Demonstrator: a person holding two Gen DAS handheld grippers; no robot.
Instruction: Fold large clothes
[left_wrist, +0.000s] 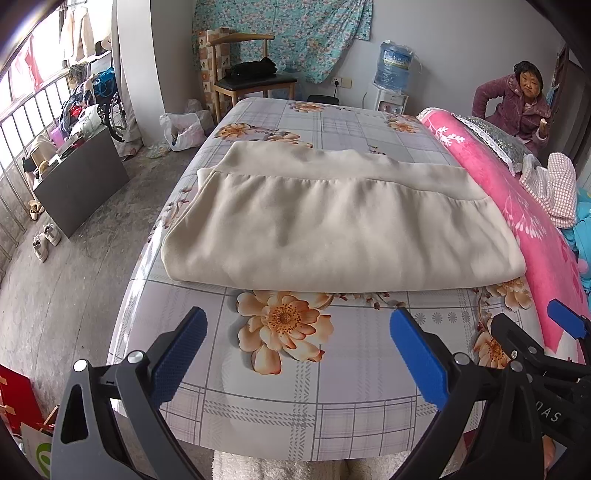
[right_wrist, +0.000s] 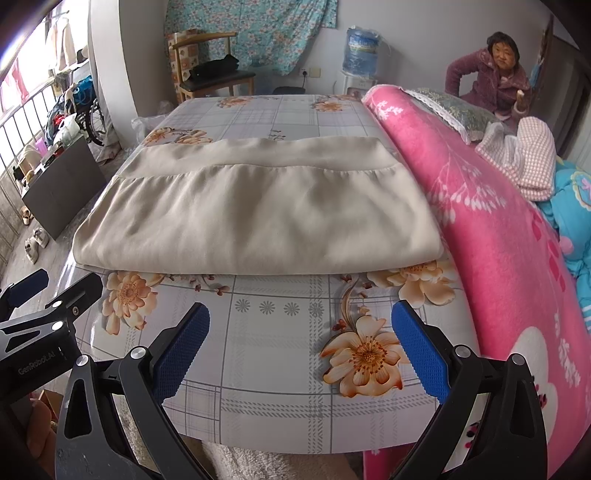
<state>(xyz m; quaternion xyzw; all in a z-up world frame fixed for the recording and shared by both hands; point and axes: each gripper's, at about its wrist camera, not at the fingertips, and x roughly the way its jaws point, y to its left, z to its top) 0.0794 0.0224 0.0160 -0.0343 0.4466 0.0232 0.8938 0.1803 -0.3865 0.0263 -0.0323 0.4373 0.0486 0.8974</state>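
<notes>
Left tool (left_wrist: 297, 354), right tool (right_wrist: 301, 350): black frames, blue textured pads (silver screws), white lettering.

The left gripper (left_wrist: 295, 354) and the right gripper (right_wrist: 301, 349) are held level, side by side, both pointing the same way. Each has its blue-padded fingers (left_wrist: 181, 354) spread wide apart, gripping nothing. The right gripper's black frame shows at the edge of the left wrist view.
</notes>
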